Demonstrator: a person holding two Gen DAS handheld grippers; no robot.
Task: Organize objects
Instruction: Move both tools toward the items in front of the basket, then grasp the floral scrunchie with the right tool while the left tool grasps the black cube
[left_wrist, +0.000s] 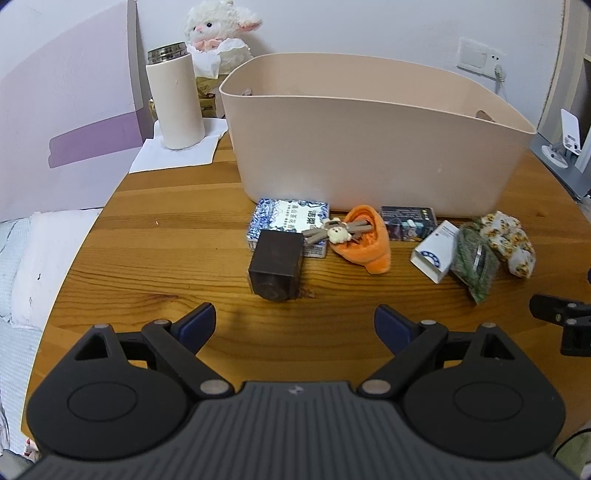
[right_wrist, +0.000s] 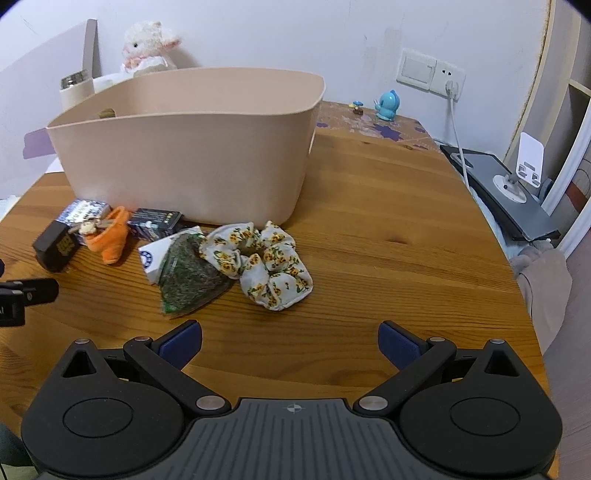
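Observation:
A beige plastic bin (left_wrist: 369, 147) (right_wrist: 192, 151) stands on the wooden table (left_wrist: 166, 251). In front of it lie a dark brown box (left_wrist: 275, 264) (right_wrist: 55, 247), a blue-white patterned box (left_wrist: 288, 218), an orange pouch (left_wrist: 369, 240) (right_wrist: 110, 240) with a small bear keyring, a dark card box (left_wrist: 408, 221) (right_wrist: 155, 221), a white carton (left_wrist: 436, 251), a green packet (left_wrist: 474, 264) (right_wrist: 188, 277) and a floral scrunchie (left_wrist: 511, 240) (right_wrist: 266, 266). My left gripper (left_wrist: 295, 325) is open just short of the brown box. My right gripper (right_wrist: 290, 339) is open just short of the scrunchie.
A white flask (left_wrist: 175, 99) on a napkin and a plush lamb (left_wrist: 218, 33) stand behind the bin at left. A blue figurine (right_wrist: 386, 107), wall sockets and a phone stand (right_wrist: 524, 166) are at right. The right gripper's finger (left_wrist: 554, 314) shows at the left view's edge.

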